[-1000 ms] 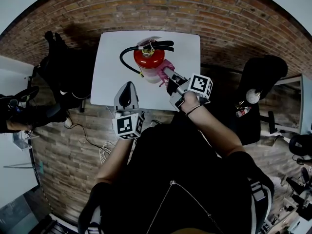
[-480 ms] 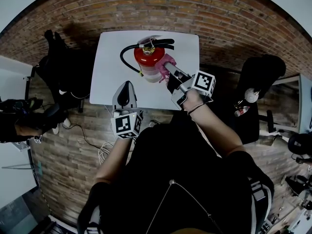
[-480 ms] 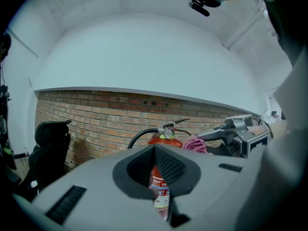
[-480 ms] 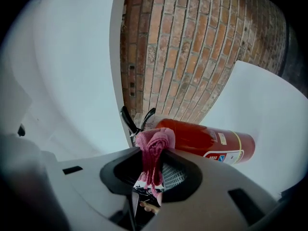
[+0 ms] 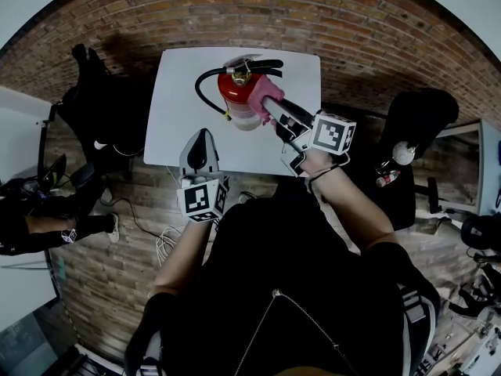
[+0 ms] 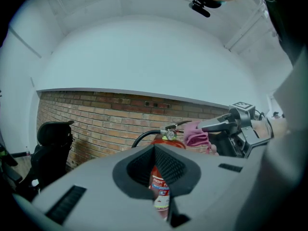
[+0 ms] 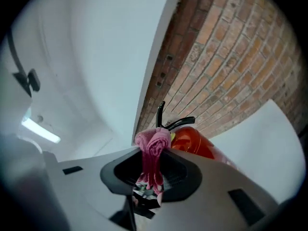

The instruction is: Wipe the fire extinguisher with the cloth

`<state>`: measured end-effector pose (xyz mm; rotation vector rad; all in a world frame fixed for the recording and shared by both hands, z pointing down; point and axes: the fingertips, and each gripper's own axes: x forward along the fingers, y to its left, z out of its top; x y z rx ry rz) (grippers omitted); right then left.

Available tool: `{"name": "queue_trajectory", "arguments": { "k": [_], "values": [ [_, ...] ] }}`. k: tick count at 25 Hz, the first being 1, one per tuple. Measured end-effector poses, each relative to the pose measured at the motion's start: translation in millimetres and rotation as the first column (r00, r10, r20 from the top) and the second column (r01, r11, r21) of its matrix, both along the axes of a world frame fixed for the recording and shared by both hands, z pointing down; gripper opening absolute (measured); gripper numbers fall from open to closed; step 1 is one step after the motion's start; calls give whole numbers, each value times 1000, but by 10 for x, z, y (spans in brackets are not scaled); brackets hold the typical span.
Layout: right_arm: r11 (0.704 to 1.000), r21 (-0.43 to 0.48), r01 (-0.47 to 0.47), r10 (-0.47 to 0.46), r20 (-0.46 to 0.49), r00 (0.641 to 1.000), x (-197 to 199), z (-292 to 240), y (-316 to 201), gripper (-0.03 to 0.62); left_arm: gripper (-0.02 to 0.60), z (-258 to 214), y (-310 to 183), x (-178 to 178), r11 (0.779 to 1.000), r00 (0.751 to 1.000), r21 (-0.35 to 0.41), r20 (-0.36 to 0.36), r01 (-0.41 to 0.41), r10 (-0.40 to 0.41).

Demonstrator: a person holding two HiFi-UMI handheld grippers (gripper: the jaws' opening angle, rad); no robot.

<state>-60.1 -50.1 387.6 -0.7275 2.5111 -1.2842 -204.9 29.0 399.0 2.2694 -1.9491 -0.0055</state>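
A red fire extinguisher (image 5: 237, 94) with a black hose and handle stands upright on a small white table (image 5: 180, 92). My right gripper (image 5: 270, 104) is shut on a bunched pink cloth (image 5: 262, 92) and presses it against the cylinder's upper right side, near the valve. The right gripper view has the cloth (image 7: 154, 143) between the jaws, with the red shoulder (image 7: 195, 141) just behind it. My left gripper (image 5: 201, 135) hovers over the table's front edge, apart from the extinguisher, shut with nothing in it. Beyond its jaws the left gripper view takes in the extinguisher (image 6: 161, 191).
A black office chair (image 5: 427, 112) stands right of the table and dark bags (image 5: 94, 108) lie at its left. A person (image 5: 39, 218) is at the far left. Cables (image 5: 168, 245) lie on the brick floor near my feet. A brick wall (image 6: 106, 114) rises behind the table.
My right gripper has carried the pink cloth up the extinguisher's right side, from the lower body to near the valve. The left gripper has barely moved.
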Motion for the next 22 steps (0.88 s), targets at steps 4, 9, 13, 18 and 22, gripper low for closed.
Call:
{"name": "queue_trajectory", "arguments": {
  "k": [4,9,13,18,22],
  "values": [
    [978,191,81,-23,-292,956,-71,109,102,104,11,-33,20,-43,1000,1000,10,-15,12,-12],
    [881,338,330,-63,-608,791,-263,428,385,104,11,-62,33,-61,1000,999,19,-25,22,-22],
    [795,334,506,-76,-773,630,-372,854,574,104,11,-36,66,-67,999,999,17,-38,34,-33],
    [704,259,661,-73,-899,431,-399,1449,661,104,11,-19,91,-79,999,998,14,-46,40,-39],
    [647,198,737,-50,-953,299,-406,1958,641,104,11,36,93,-113,999,998,13,-51,48,-47]
  ]
}}
